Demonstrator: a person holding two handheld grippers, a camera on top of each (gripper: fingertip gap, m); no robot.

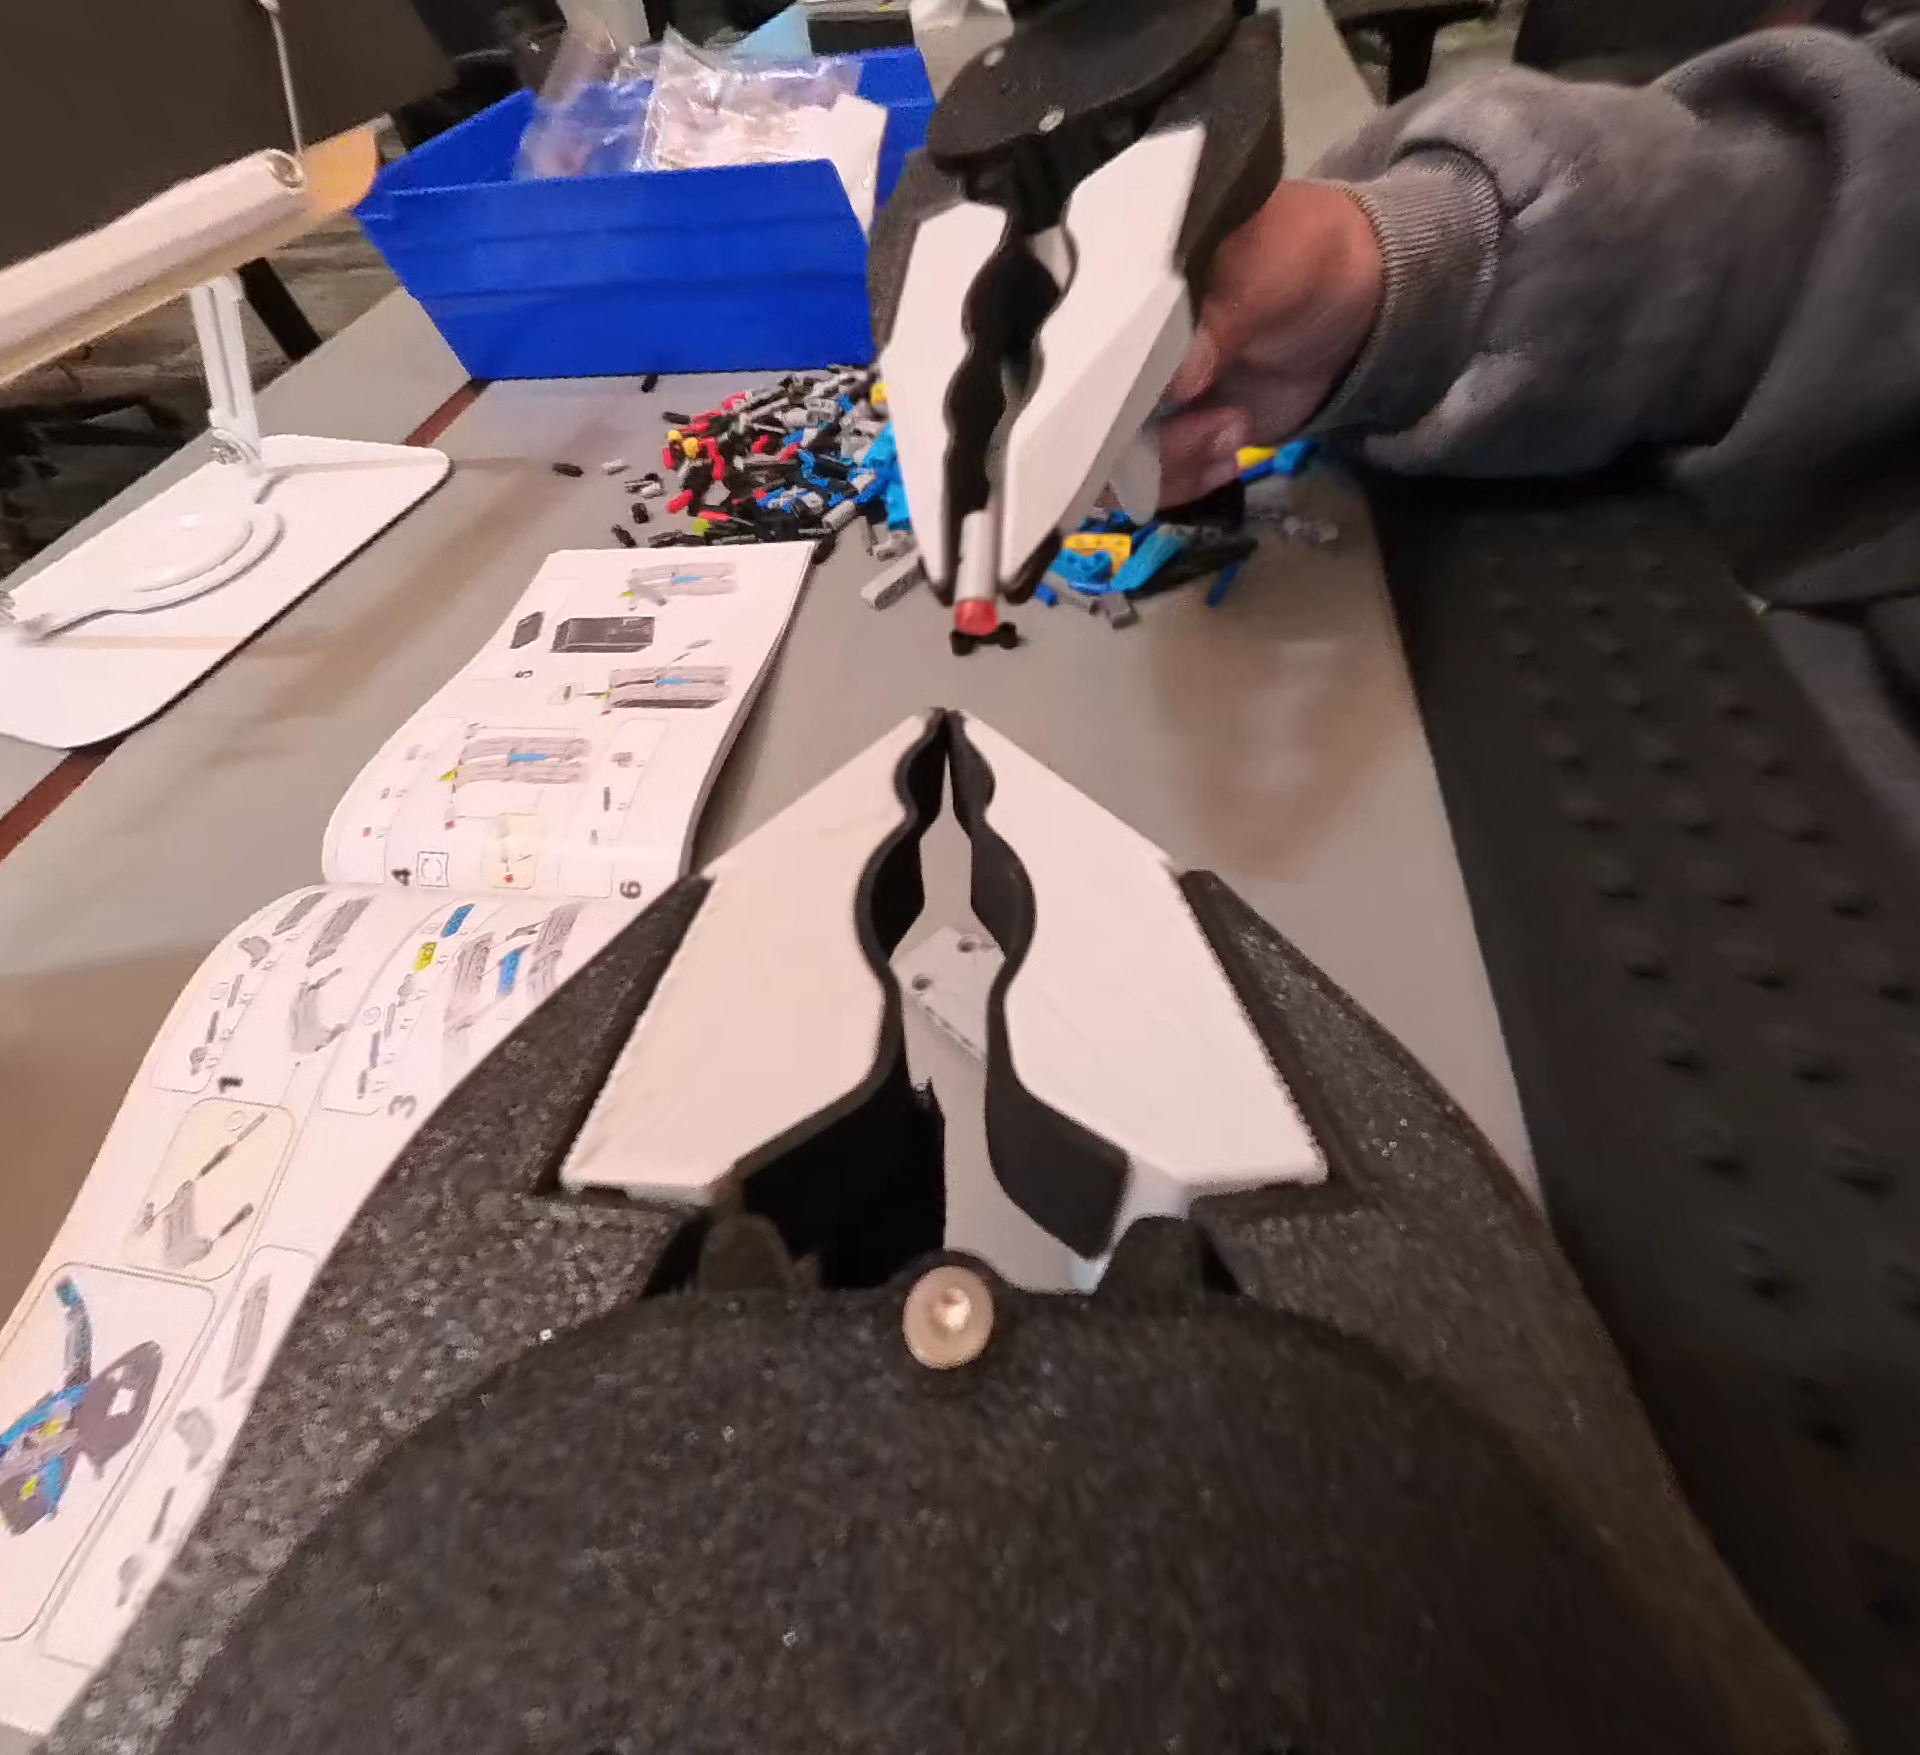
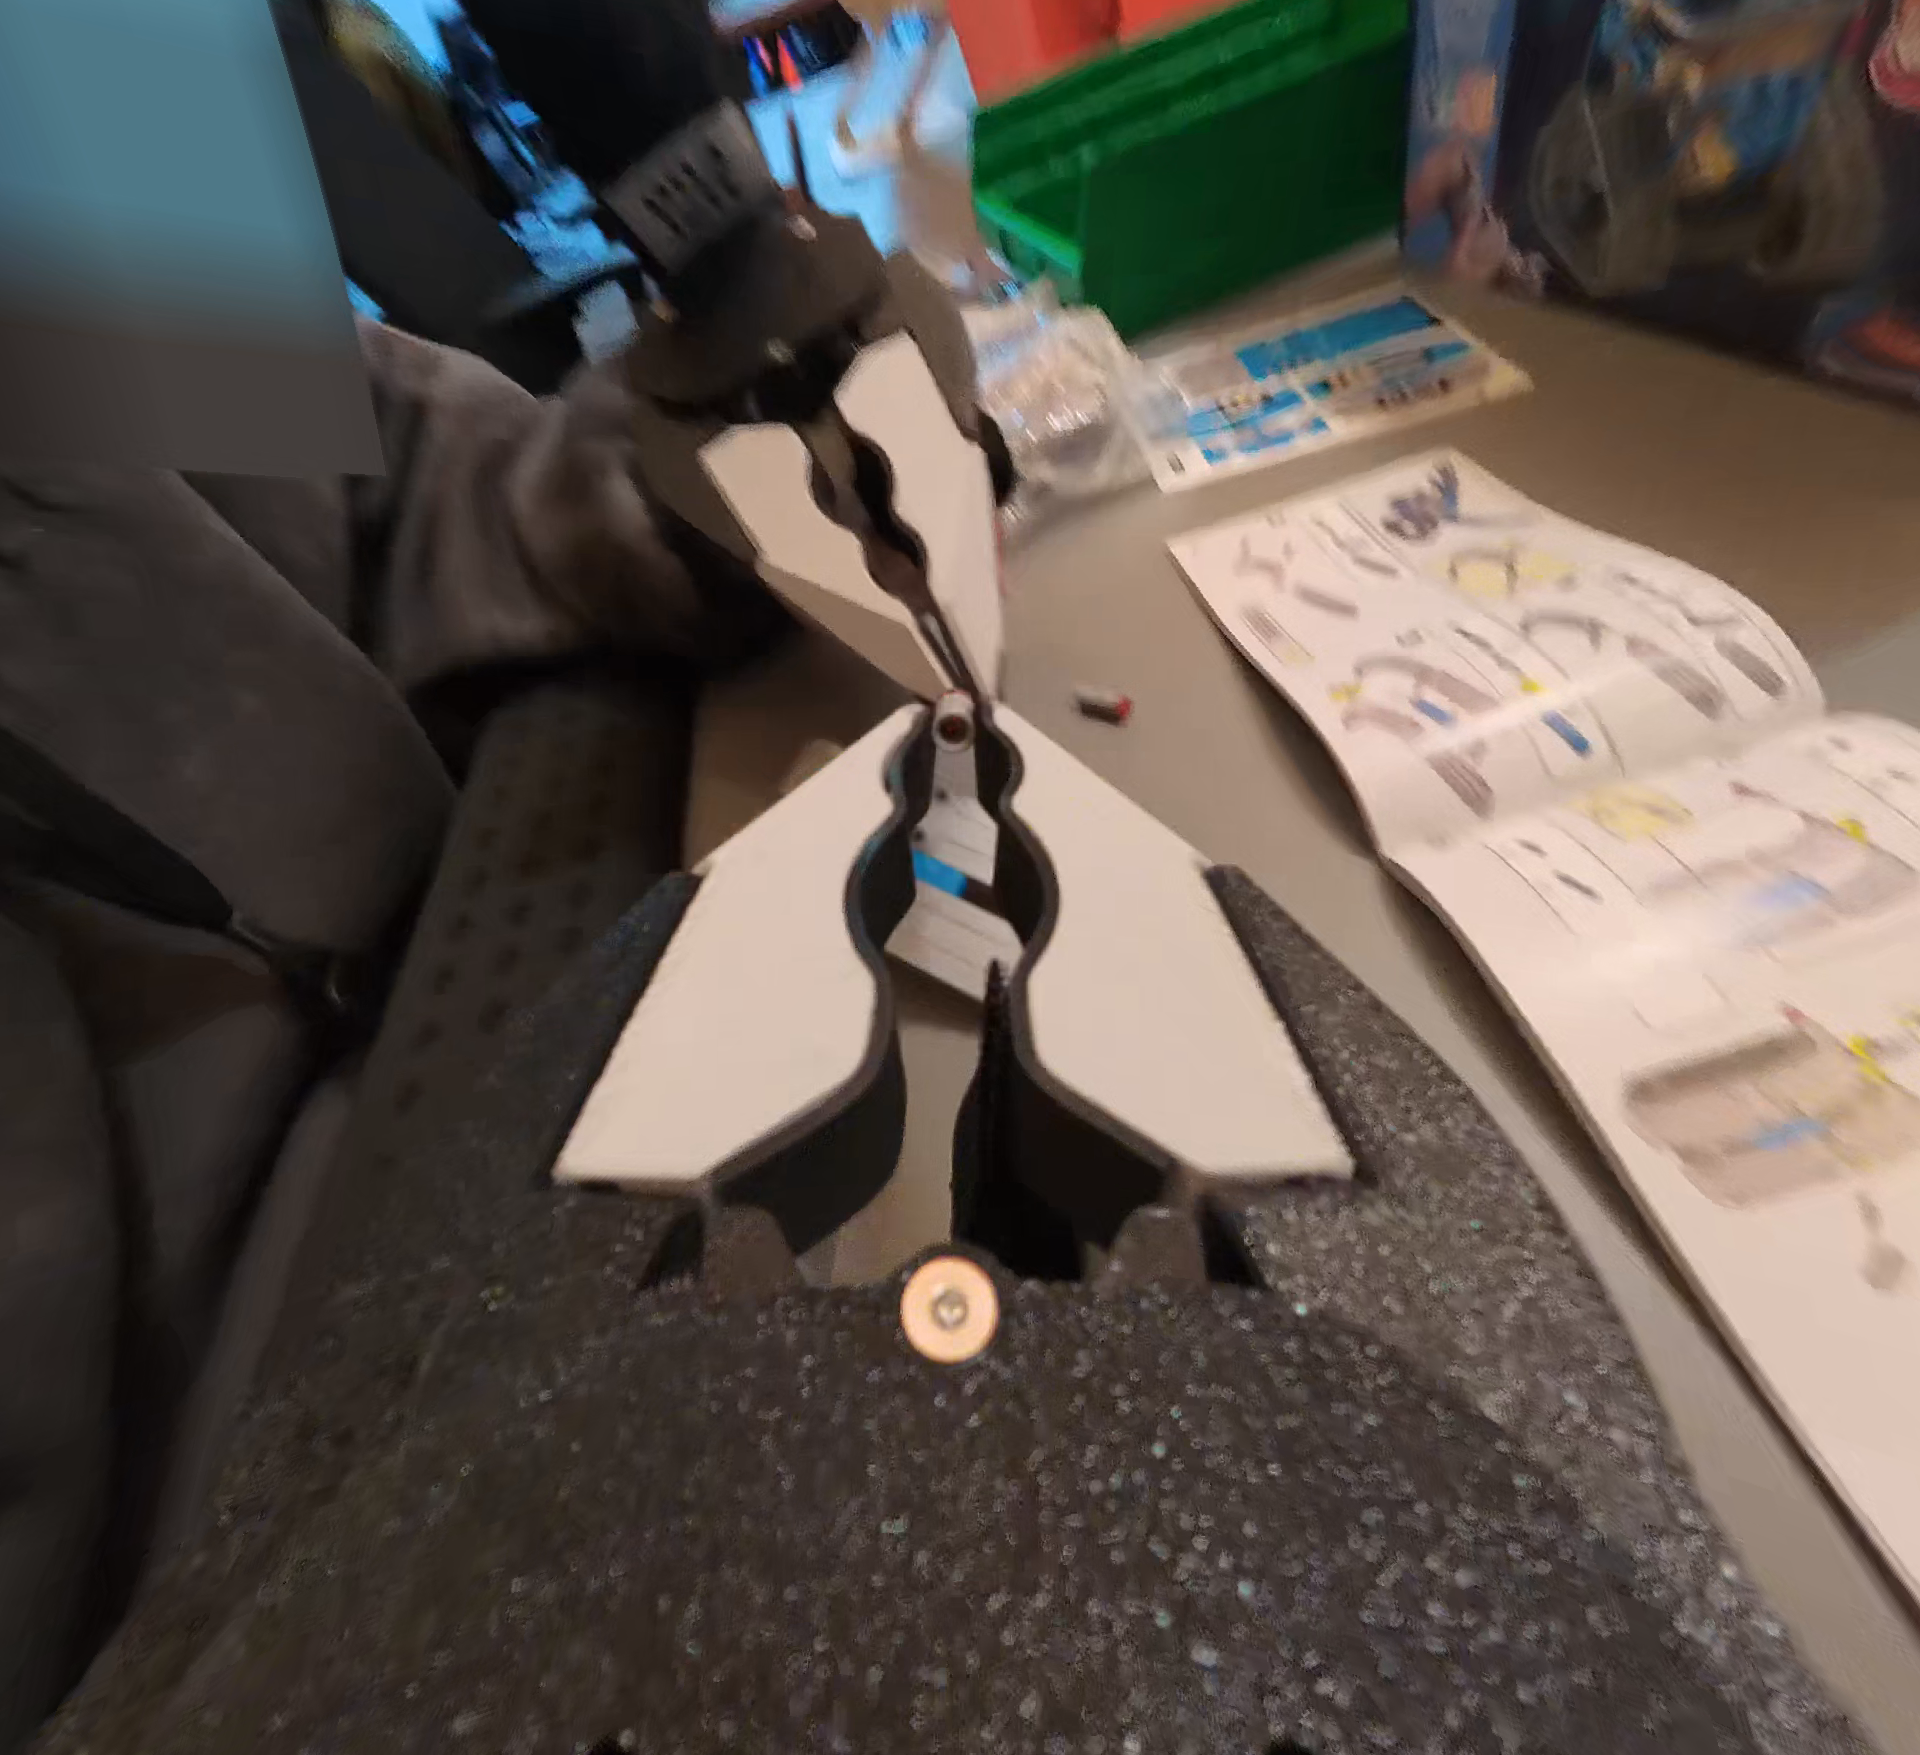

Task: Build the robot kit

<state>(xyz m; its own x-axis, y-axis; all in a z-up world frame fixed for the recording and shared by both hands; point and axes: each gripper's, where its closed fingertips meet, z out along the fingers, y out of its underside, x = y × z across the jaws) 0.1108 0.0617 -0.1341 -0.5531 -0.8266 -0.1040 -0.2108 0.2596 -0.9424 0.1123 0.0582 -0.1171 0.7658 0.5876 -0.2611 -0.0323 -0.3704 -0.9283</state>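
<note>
My right gripper [image 2: 954,720] is shut on a light grey beam [image 2: 951,775] with a red pin in its end hole. In the left wrist view it [image 1: 971,567] points down over the grey table [image 1: 1195,718], and the red pin [image 1: 977,614] hangs just above a small black piece [image 1: 982,640]. My left gripper [image 1: 945,718] is shut, its pads meeting with nothing visible between them. It sits close in front of the right gripper. In the right wrist view it [image 2: 966,679] ends right by the beam's tip. A small grey and red piece [image 2: 1103,699] lies on the table nearby.
An open instruction booklet [image 1: 582,718] [image 2: 1558,770] lies beside the grippers. A pile of small bricks [image 1: 769,469] sits before a blue bin [image 1: 623,251]. A white lamp base [image 1: 156,562], a black mat [image 1: 1662,874], a green bin [image 2: 1195,178], a sticker sheet [image 2: 1330,396] and a box [image 2: 1683,64] surround the area. Only a small space, under 4 cm, lies between the two pairs of fingers.
</note>
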